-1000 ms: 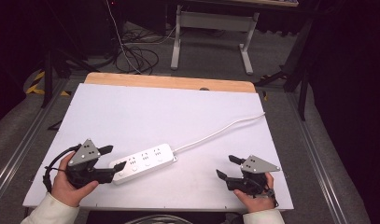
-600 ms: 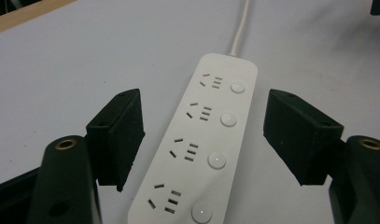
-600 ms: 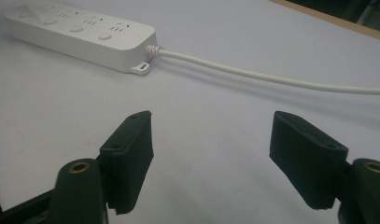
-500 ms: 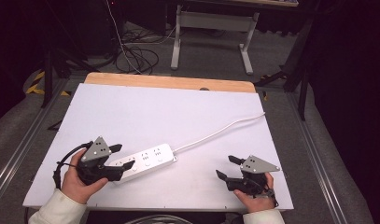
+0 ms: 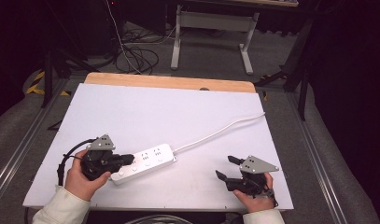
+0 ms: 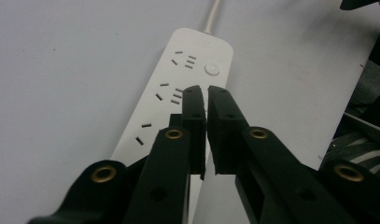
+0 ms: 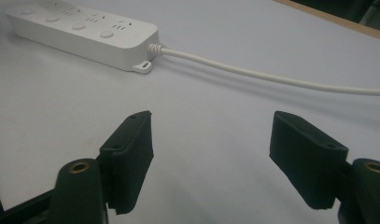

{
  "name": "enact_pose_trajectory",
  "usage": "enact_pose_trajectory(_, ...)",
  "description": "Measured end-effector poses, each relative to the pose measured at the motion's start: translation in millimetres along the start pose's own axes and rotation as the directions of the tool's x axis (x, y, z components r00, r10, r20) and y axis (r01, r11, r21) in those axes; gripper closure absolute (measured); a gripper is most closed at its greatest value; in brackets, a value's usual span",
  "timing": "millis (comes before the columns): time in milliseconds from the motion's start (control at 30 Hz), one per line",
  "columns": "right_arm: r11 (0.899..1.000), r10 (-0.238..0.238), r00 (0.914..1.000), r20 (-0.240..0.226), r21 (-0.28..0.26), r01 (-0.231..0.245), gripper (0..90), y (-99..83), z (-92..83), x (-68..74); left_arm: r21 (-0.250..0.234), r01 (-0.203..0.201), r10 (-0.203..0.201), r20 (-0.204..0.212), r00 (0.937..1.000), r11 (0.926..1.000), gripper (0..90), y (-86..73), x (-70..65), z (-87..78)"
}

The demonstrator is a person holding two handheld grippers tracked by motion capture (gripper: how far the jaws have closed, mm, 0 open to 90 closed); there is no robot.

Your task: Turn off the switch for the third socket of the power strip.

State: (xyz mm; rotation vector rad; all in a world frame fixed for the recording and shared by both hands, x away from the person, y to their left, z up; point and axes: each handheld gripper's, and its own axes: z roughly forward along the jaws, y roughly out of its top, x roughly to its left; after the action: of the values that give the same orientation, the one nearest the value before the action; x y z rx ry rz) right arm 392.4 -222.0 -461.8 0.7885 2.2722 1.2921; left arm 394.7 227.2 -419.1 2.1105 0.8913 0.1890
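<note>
The left gripper [image 6: 207,93] has just been closing and its jaws now stand together with nothing between them, tips over the near end of the white power strip [image 5: 143,162] lying at the front left of the bench [image 5: 178,107]; I judge it is set to press a switch [image 6: 212,69], which calls for a small, straight push down; the right gripper [image 5: 226,168] rests apart, jaws wide and empty, and only the strip's cord [image 5: 220,133] trails across between them, not in the way
</note>
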Motion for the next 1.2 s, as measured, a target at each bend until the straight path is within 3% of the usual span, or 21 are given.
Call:
enact_pose_trajectory(467,1.000,0.001,1.0000,-0.006,0.001,-0.001,30.3,0.0,0.2,0.3,0.120,-0.005,0.002,0.021,0.9998,0.9927,89.5,2.2,-0.5,14.4)
enact_pose_trajectory(667,1.000,0.002,1.0000,-0.010,0.000,-0.002,30.3,-0.1,0.5,0.6,0.176,-0.026,0.025,0.004,0.9997,0.9840,89.5,2.3,-0.8,21.1)
enact_pose_trajectory(1067,1.000,0.003,1.0000,-0.008,0.005,-0.003,30.3,-0.3,0.9,0.4,0.231,-0.056,0.063,-0.024,0.9977,0.9714,89.5,2.7,-1.5,32.3)
enact_pose_trajectory(1200,1.000,0.006,0.9999,-0.009,0.004,-0.006,30.3,-0.4,1.0,0.2,0.234,-0.057,0.066,-0.030,0.9974,0.9705,89.5,3.0,-1.9,33.4)
